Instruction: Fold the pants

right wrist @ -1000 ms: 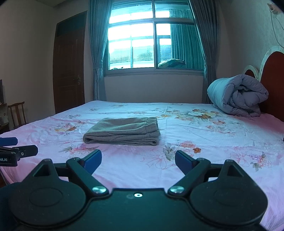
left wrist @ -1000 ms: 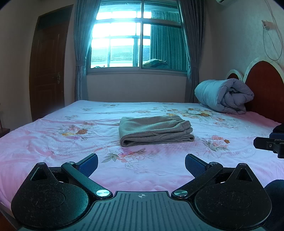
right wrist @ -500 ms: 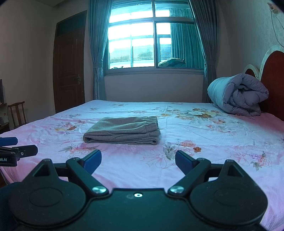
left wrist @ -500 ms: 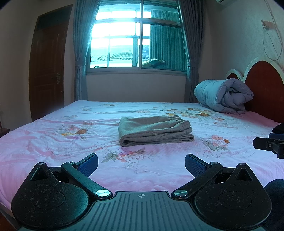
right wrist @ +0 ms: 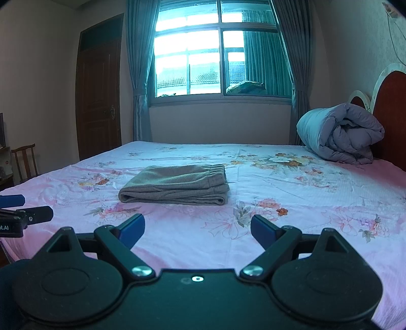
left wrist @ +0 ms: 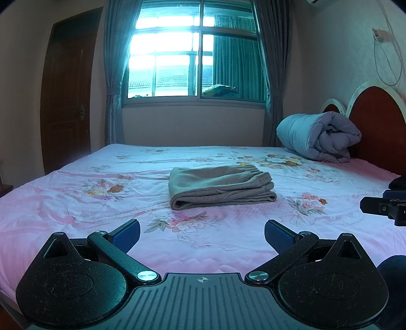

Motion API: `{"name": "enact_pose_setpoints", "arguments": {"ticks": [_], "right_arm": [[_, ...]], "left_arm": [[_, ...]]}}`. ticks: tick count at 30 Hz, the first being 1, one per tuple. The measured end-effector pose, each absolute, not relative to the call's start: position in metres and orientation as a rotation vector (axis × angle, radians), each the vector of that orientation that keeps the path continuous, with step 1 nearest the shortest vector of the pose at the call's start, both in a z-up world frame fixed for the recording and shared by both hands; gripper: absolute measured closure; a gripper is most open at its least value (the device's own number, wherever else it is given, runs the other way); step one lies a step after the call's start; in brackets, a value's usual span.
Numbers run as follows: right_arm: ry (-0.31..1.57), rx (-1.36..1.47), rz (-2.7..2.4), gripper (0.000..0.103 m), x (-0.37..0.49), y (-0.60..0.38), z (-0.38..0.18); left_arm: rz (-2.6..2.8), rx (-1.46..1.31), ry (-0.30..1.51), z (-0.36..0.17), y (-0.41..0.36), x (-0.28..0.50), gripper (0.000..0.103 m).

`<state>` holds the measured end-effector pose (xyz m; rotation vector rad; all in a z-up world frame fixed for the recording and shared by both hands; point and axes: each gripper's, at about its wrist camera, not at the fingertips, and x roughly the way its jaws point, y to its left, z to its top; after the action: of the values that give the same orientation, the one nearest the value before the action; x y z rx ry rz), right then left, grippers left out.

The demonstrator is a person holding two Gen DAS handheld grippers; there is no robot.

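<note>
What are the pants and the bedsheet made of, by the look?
Pants: soft matte knit, probably fleece or brushed cotton; thick rounded folds, gathered elastic waistband, no sheen. Bedsheet: thin woven fabric, likely cotton or a blend; printed flowers, fine creases, faint embossed-looking texture. Exact fibre can't be told.

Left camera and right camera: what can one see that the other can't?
Only the left wrist view shows the white air conditioner corner high on the wall, and the right gripper at its right edge.

Only the right wrist view shows the brown wooden chair by the wall, and the left gripper at its left edge.

Both show the folded grey-brown pants on the pink flowered bed sheet, the rolled grey quilt, the bright window and the dark wooden door.
</note>
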<state>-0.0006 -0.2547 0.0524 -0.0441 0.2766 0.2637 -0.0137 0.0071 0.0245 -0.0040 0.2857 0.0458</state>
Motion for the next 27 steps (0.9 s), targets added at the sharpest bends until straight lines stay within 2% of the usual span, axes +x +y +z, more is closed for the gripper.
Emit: {"name": "enact_pose_setpoints", "arguments": {"ticks": [27], "right_arm": [[0.277,-0.045,0.264,0.018,-0.0003,-0.2553,0.0537]], "left_arm": [[0.043,-0.004,0.282,0.0241,0.0093,-0.012,0.0]]}}
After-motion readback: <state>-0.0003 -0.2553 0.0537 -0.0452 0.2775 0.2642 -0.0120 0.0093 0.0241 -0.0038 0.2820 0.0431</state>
